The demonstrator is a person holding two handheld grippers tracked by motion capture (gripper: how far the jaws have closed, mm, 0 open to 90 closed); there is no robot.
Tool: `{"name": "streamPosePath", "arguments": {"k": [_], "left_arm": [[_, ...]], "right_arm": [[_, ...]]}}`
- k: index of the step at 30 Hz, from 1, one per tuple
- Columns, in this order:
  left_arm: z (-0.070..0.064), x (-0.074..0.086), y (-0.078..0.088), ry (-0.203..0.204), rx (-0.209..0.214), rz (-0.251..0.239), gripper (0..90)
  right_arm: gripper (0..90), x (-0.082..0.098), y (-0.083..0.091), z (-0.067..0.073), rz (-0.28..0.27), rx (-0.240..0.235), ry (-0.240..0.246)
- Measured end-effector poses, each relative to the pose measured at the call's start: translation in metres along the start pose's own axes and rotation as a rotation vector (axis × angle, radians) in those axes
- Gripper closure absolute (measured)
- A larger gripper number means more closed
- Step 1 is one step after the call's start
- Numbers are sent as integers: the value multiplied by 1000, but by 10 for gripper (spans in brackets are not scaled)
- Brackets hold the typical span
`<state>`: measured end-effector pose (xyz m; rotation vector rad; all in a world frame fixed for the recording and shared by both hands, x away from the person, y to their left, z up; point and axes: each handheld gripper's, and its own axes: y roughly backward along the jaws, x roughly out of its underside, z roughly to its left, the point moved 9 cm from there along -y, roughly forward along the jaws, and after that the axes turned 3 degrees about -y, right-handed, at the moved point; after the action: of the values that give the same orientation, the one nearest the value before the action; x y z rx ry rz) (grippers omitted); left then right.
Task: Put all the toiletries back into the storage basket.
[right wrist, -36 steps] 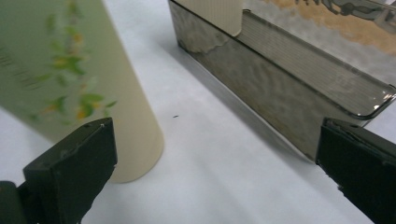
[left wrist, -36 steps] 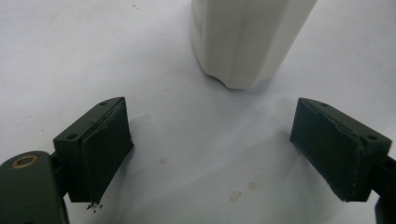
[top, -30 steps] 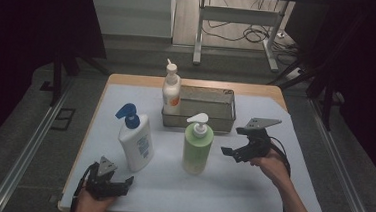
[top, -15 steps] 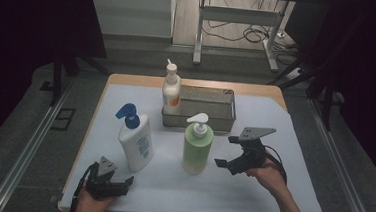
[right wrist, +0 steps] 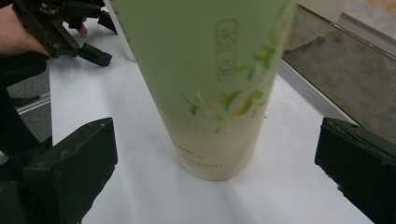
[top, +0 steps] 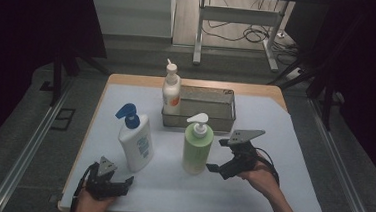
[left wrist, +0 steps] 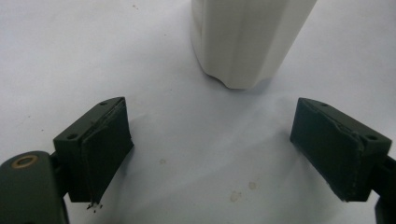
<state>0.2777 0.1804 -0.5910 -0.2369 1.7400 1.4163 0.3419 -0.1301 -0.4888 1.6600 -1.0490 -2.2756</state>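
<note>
Left gripper point(top: 120, 184) and right gripper point(top: 216, 154) (both low) gape wide
</note>
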Motion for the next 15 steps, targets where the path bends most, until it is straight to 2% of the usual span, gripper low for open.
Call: {"name": "streamPosePath", "arguments": {"k": [5, 15], "left_arm": [[0, 0, 0, 2, 0, -1, 119], [0, 0, 0, 4, -1, -2, 119]], "right_arm": [[0, -5, -9, 6, 13, -13, 19], [14, -15, -21, 12, 16, -15, 16]]}}
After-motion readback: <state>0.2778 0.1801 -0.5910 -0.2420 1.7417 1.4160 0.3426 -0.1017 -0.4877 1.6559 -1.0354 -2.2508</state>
